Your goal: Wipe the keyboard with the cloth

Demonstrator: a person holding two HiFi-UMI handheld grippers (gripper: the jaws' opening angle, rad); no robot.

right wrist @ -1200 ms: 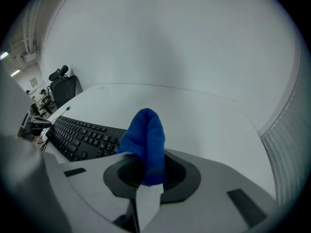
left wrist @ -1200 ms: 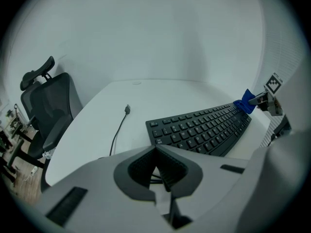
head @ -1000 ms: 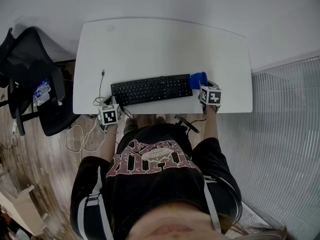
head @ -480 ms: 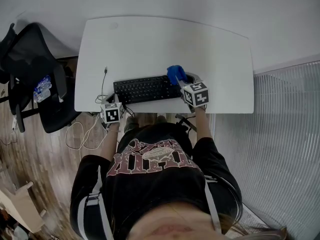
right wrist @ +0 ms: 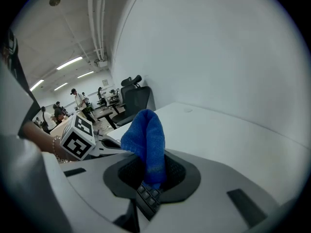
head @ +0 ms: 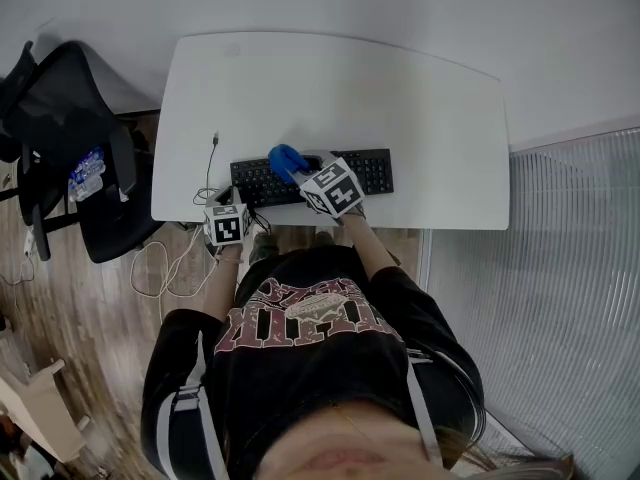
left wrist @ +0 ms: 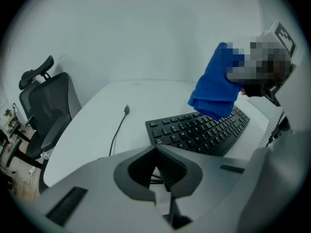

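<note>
The black keyboard (head: 372,171) lies along the near edge of the white desk (head: 420,98). My right gripper (head: 297,168) is shut on the blue cloth (head: 286,159) and hangs over the keyboard's left-middle part. In the right gripper view the cloth (right wrist: 146,142) stands folded between the jaws, with a few keys (right wrist: 147,197) showing under it. In the left gripper view the cloth (left wrist: 215,89) hangs down onto the keyboard (left wrist: 197,132). My left gripper (head: 231,204) sits at the desk's near left corner, beside the keyboard's left end, shut with nothing in it (left wrist: 158,171).
A loose cable with a plug (head: 212,153) lies on the desk left of the keyboard. A black office chair (head: 70,138) stands to the left of the desk. A ribbed glass partition (head: 570,268) runs along the right. A white wall stands behind the desk.
My right gripper has carried the blue cloth leftward along the keyboard, from its right end to its left-middle part. The left gripper has barely moved.
</note>
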